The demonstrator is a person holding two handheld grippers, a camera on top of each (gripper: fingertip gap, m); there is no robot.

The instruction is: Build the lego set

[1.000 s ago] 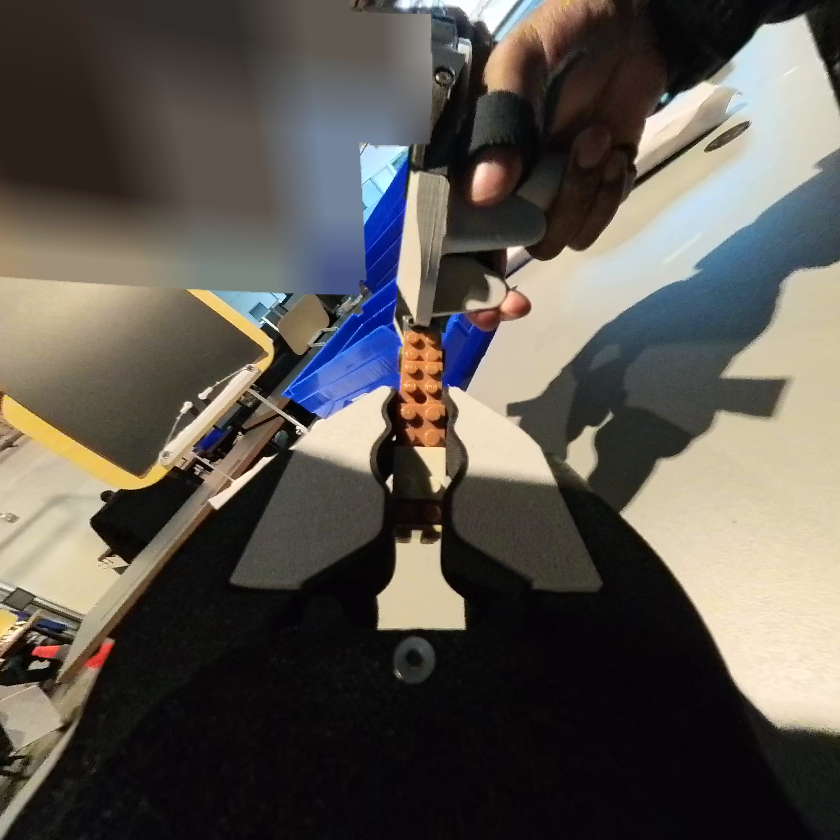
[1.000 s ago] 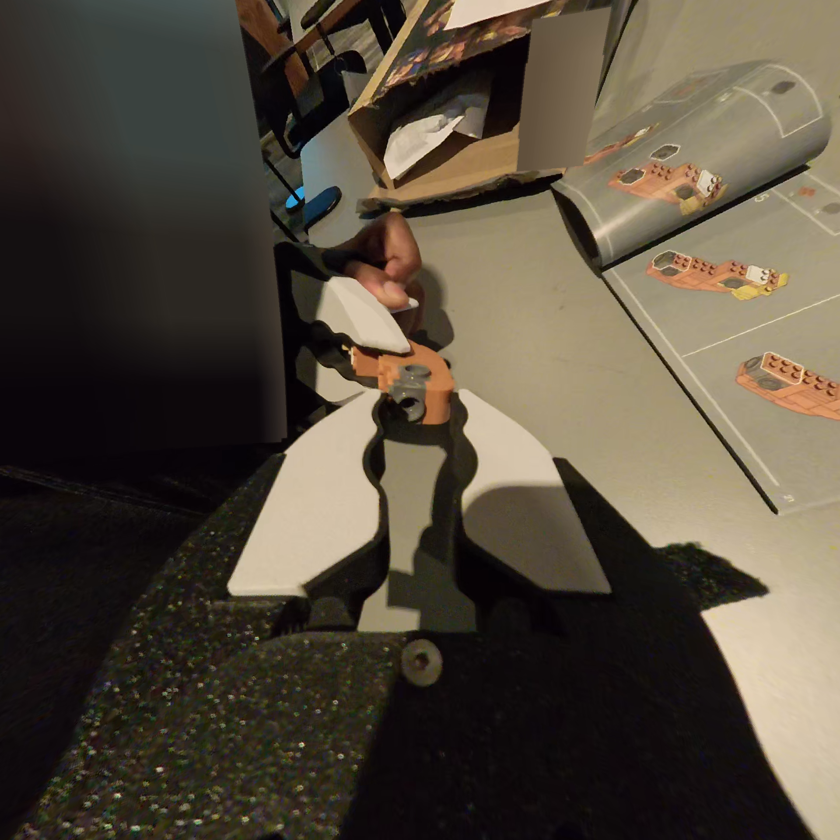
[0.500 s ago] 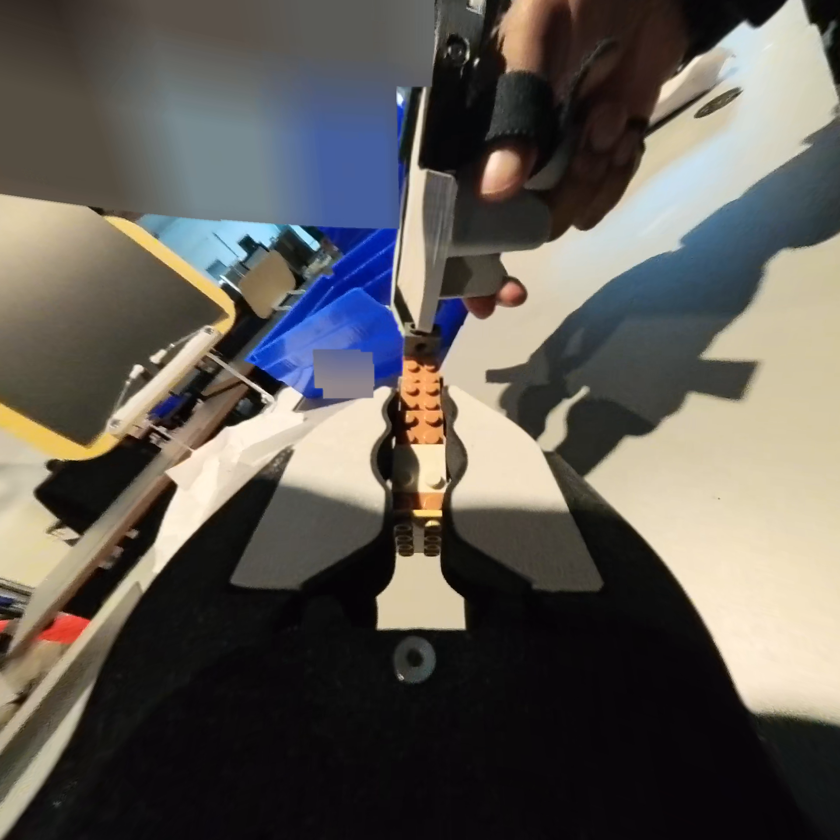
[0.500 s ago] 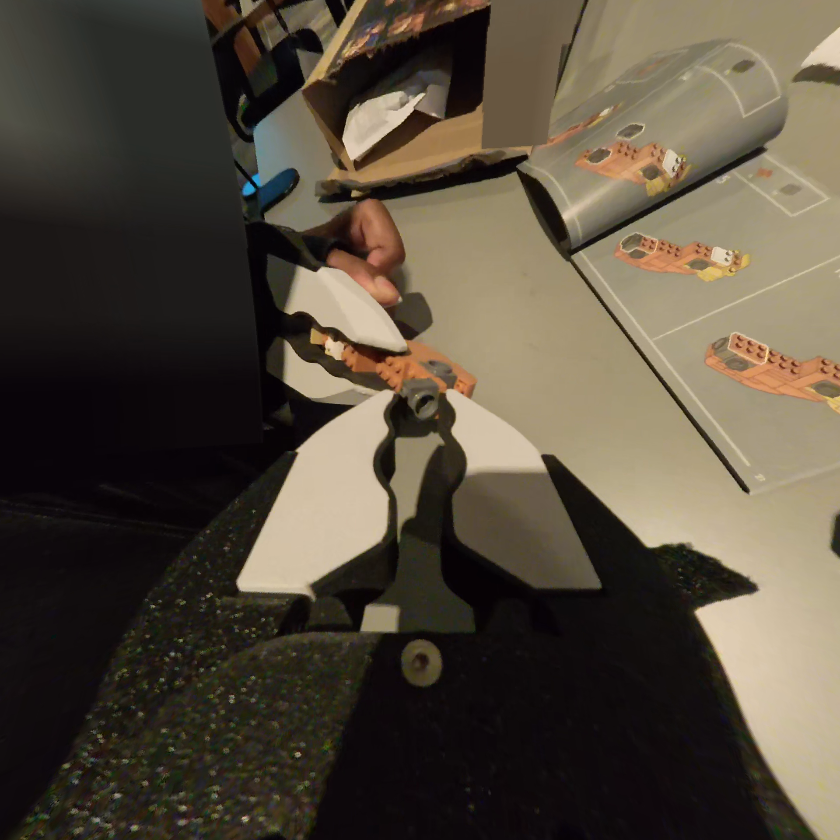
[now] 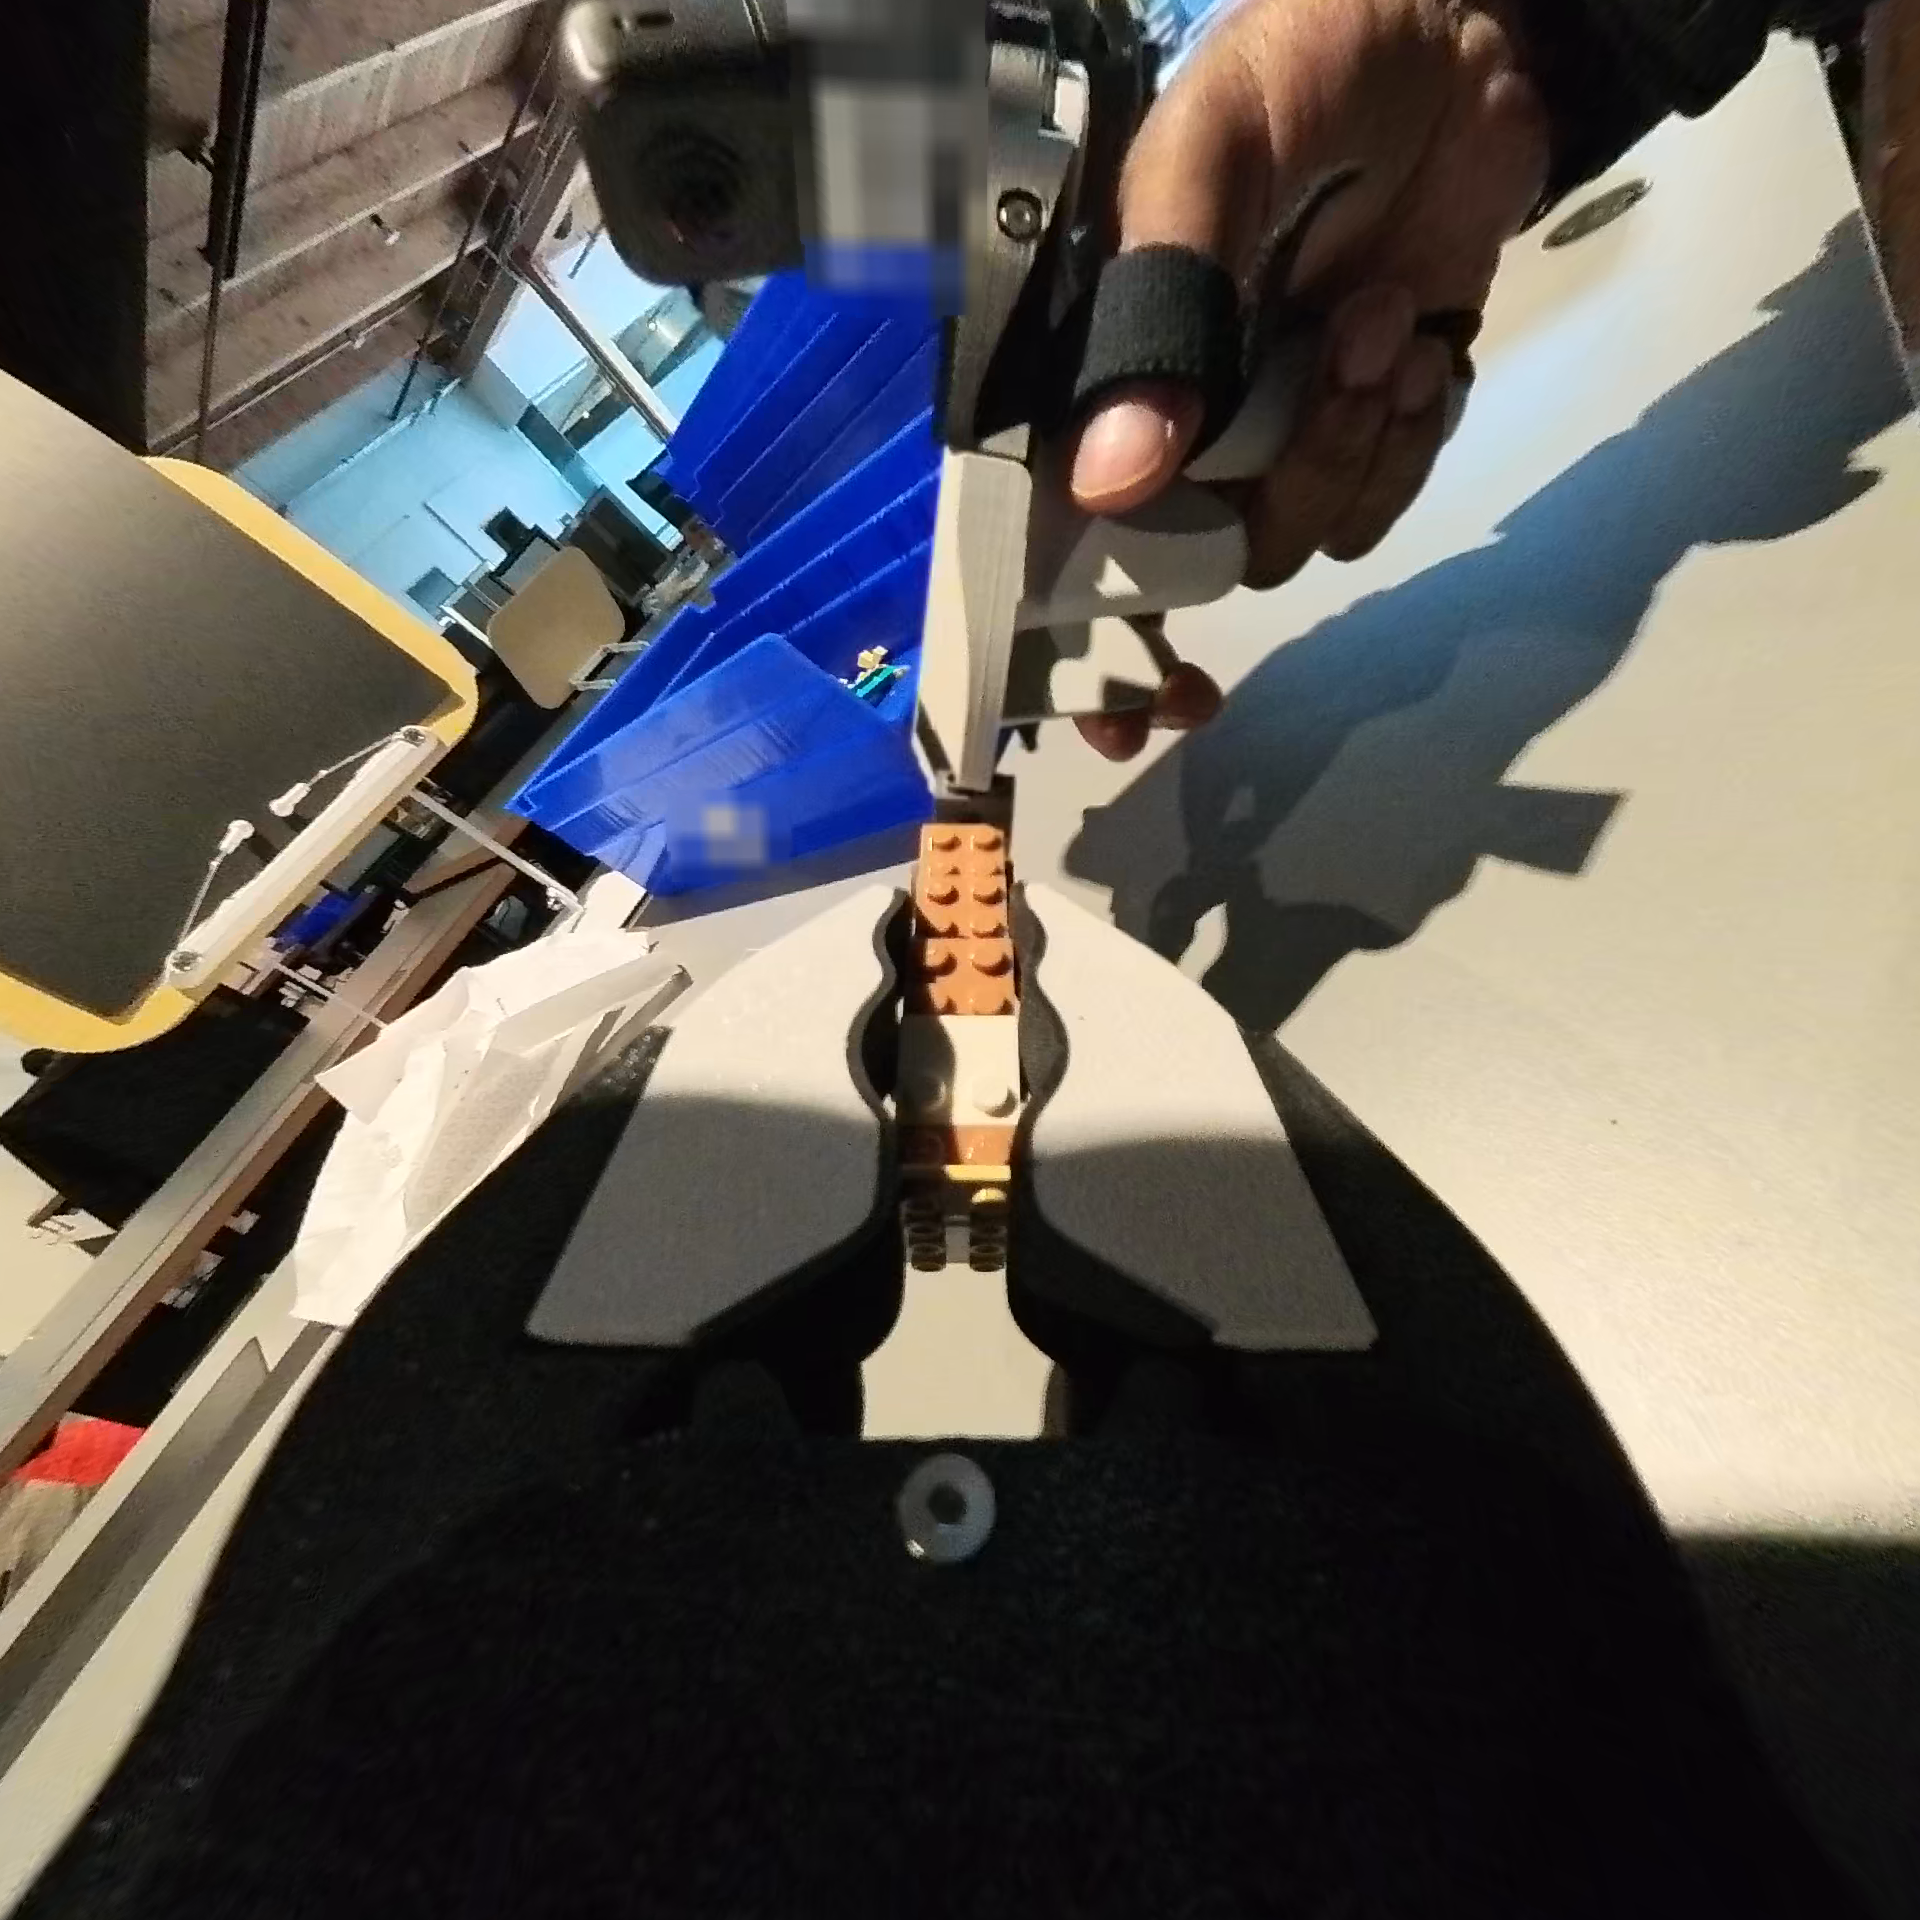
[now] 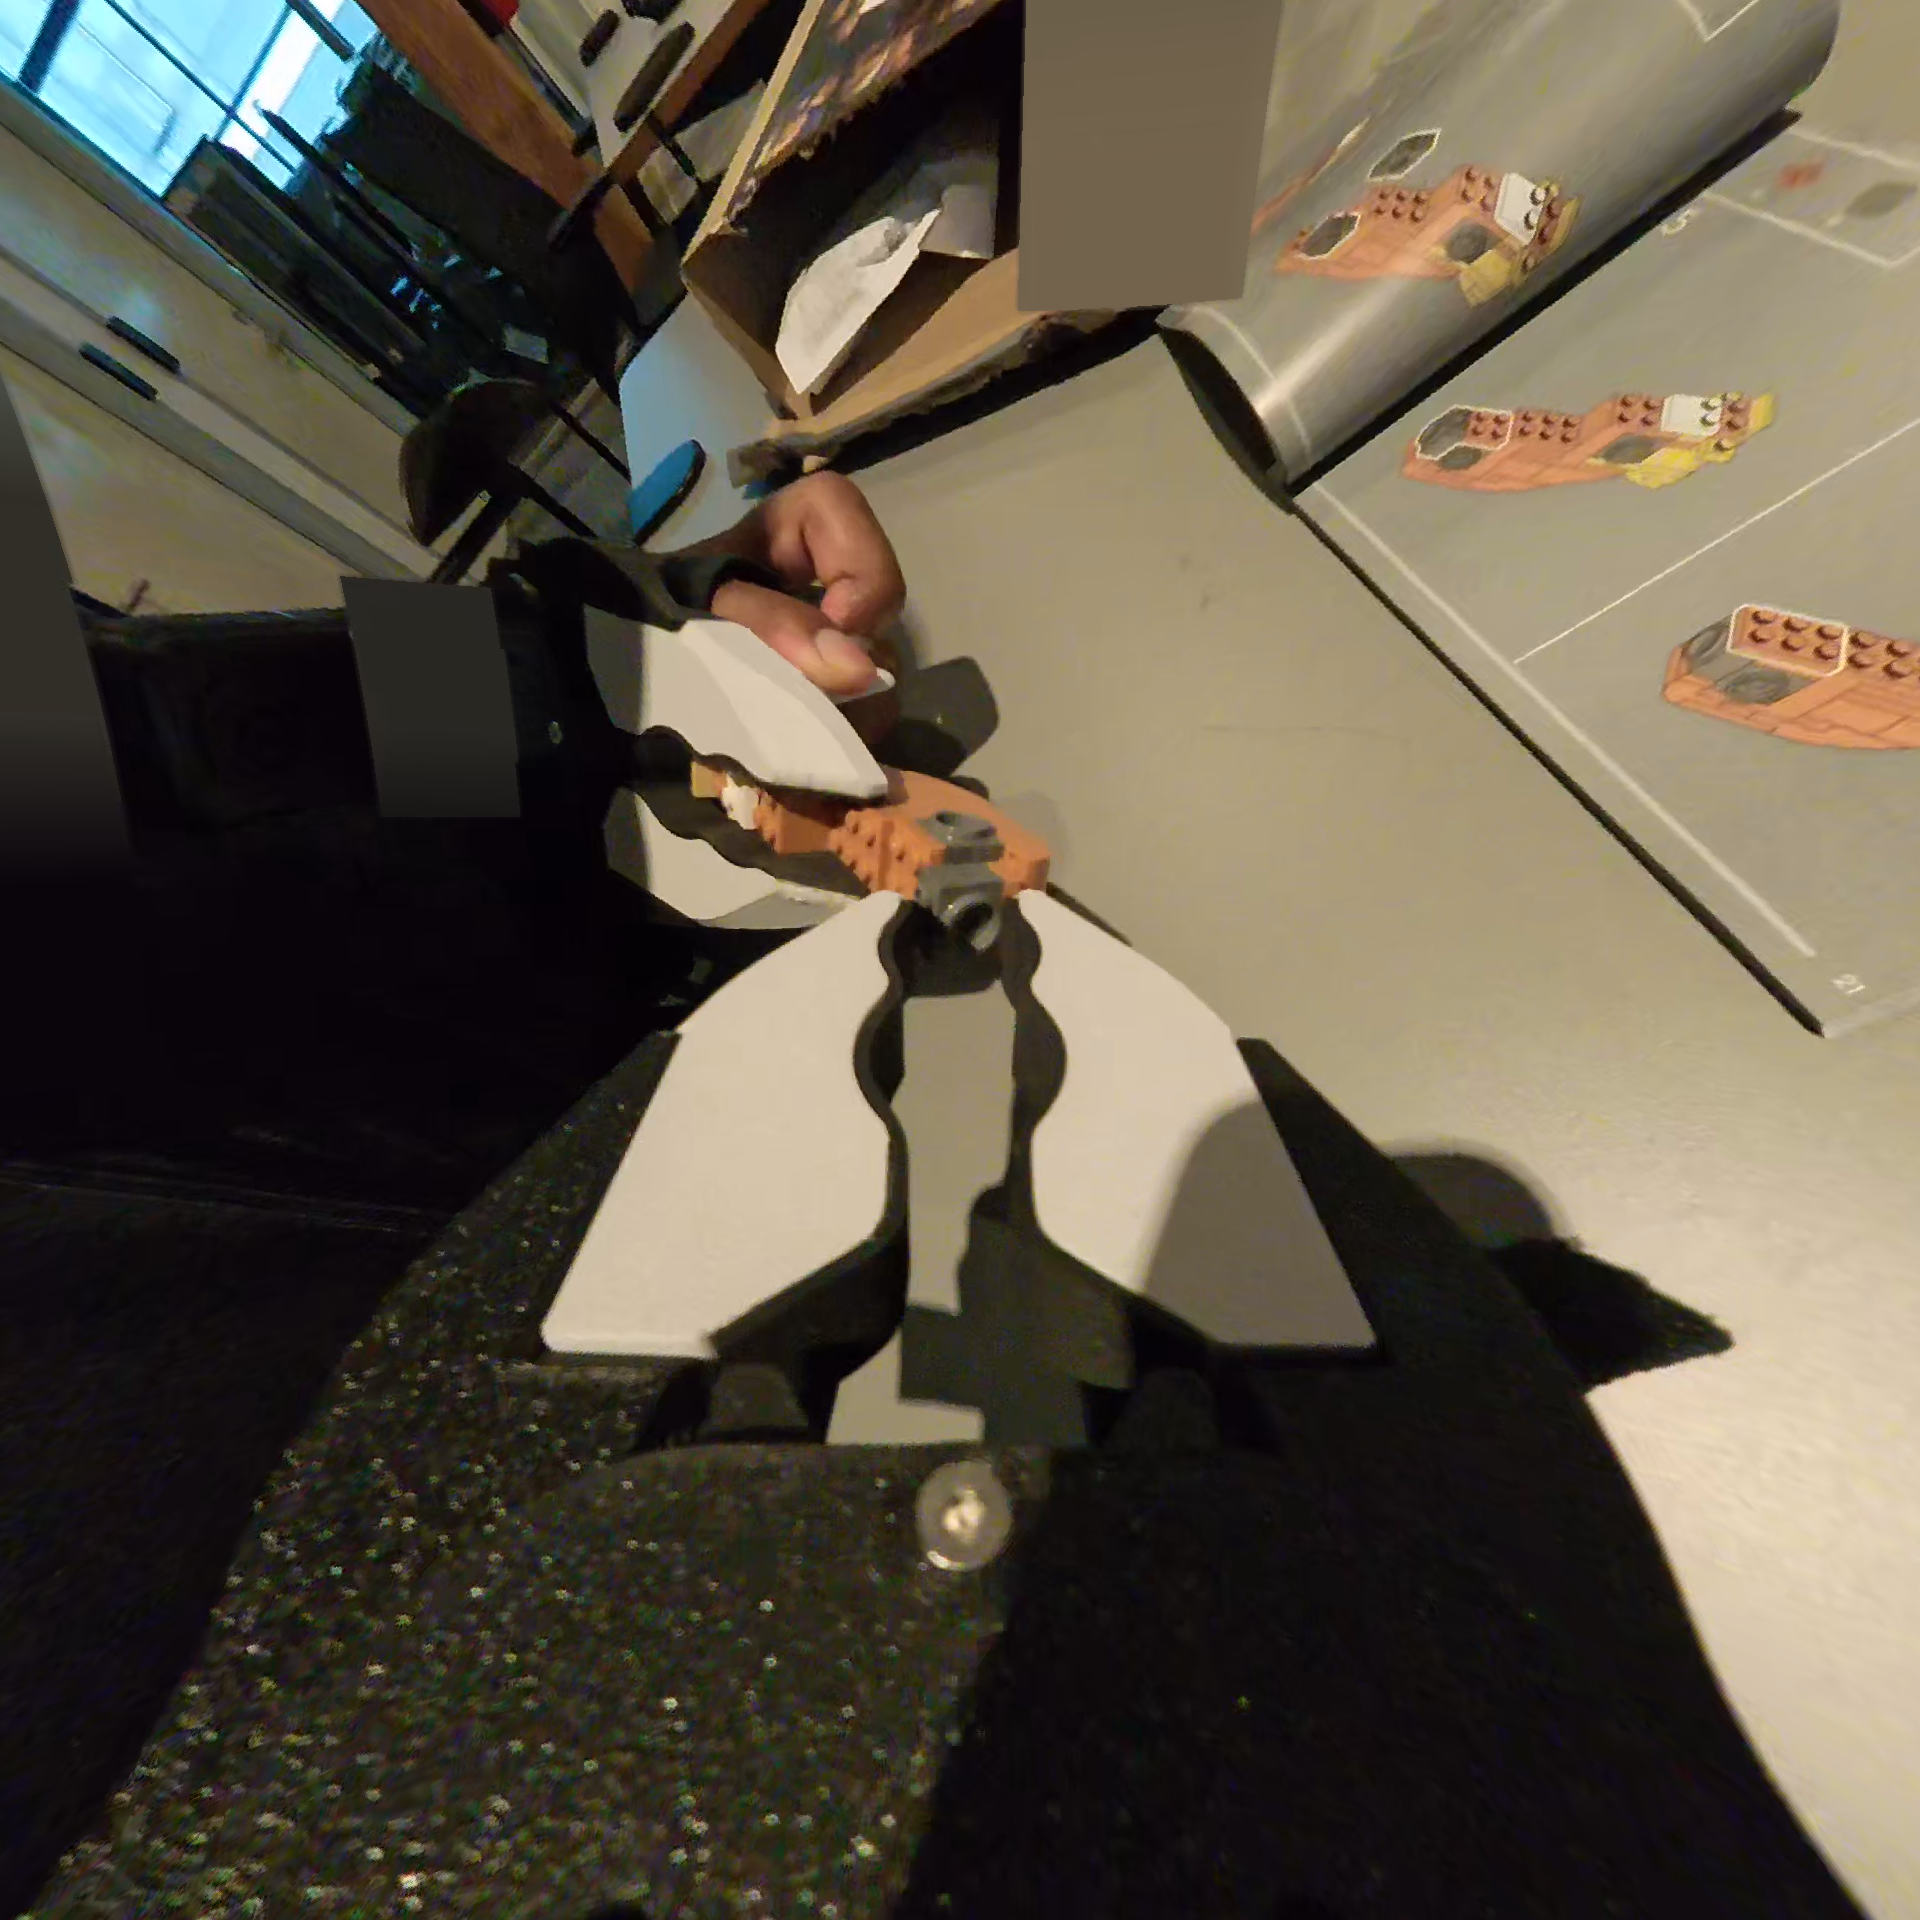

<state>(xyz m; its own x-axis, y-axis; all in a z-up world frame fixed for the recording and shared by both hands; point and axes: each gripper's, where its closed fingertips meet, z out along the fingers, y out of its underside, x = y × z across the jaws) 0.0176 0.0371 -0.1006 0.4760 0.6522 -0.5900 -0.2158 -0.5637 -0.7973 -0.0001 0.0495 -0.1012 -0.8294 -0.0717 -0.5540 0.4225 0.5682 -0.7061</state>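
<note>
Grey matte tabletop [image 6: 1195, 665] carries an open printed instruction booklet [image 6: 1621, 582] at the far right; the long orange-brown brick assembly [image 5: 964, 997], with white and tan pieces at its near end, is held off the table between the two tools. Left gripper [image 5: 961, 1023] is clamped narrow on that assembly along its sides; right gripper [image 6: 961, 920] pinches a small grey stud-socket brick [image 6: 961, 896] at the assembly's far tip. My read: light, rigid, but press-fit joints can pop, so grip the flat side walls near the middle, not the add-ons.
</note>
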